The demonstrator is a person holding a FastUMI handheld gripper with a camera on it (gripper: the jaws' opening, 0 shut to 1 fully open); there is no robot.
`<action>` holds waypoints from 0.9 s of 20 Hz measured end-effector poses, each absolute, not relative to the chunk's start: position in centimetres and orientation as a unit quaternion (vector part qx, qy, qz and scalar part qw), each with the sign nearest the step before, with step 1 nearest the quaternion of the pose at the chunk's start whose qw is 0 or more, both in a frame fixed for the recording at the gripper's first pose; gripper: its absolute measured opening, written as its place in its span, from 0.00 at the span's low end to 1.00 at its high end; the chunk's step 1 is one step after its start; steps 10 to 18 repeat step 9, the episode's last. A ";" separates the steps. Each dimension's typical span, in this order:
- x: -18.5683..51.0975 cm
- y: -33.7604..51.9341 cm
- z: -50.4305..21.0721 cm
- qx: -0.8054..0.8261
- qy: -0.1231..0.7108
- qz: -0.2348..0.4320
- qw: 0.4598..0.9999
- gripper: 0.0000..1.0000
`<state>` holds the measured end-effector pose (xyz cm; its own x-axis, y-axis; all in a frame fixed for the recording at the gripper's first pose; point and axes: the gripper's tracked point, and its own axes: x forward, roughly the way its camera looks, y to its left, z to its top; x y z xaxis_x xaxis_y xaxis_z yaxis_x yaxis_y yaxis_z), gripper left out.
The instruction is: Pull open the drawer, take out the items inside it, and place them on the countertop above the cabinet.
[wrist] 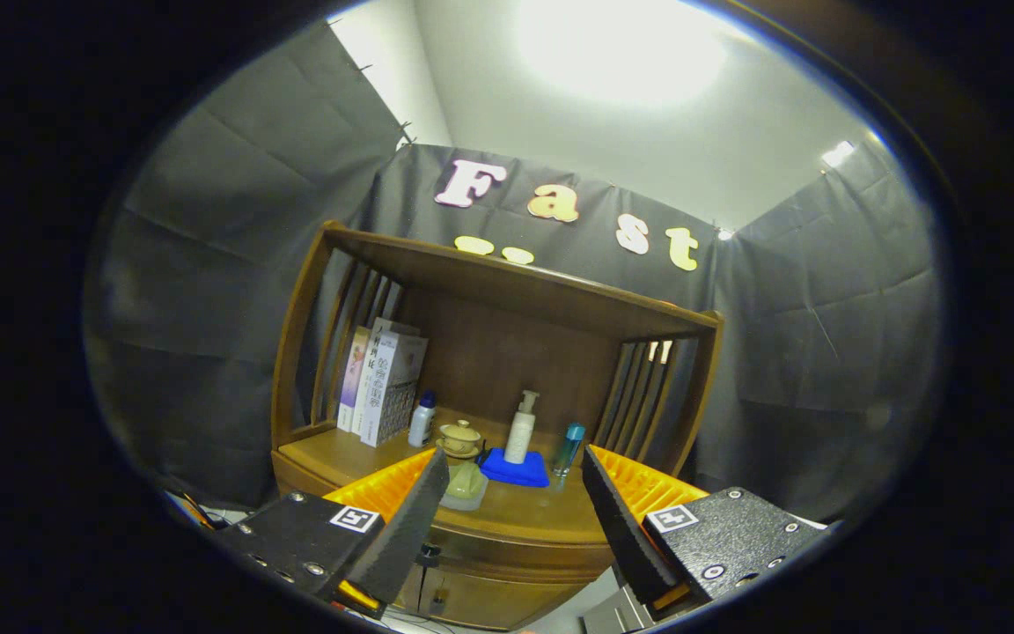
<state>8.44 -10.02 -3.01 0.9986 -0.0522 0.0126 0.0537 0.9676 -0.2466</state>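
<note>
Zero grip so far: gripper [516,519] fingers spread wide, nothing between them, hanging in front of the brown wooden cabinet [507,563]. Drawer front [507,553] sits low between the fingertips, looks closed; small dark knob [427,555] by the left finger. Risk: crowded countertop [525,511] — pale green soap block [465,486], blue folded cloth [516,468], white pump bottle [522,429] — a high approach knocks them, and little landing room.
</note>
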 end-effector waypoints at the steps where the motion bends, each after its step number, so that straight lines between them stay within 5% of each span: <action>1: 8.1 -10.6 -2.3 -0.120 -0.009 -0.035 0.992 0.95; 18: 6.5 -11.5 0.6 -0.086 -0.057 -0.030 0.994 0.95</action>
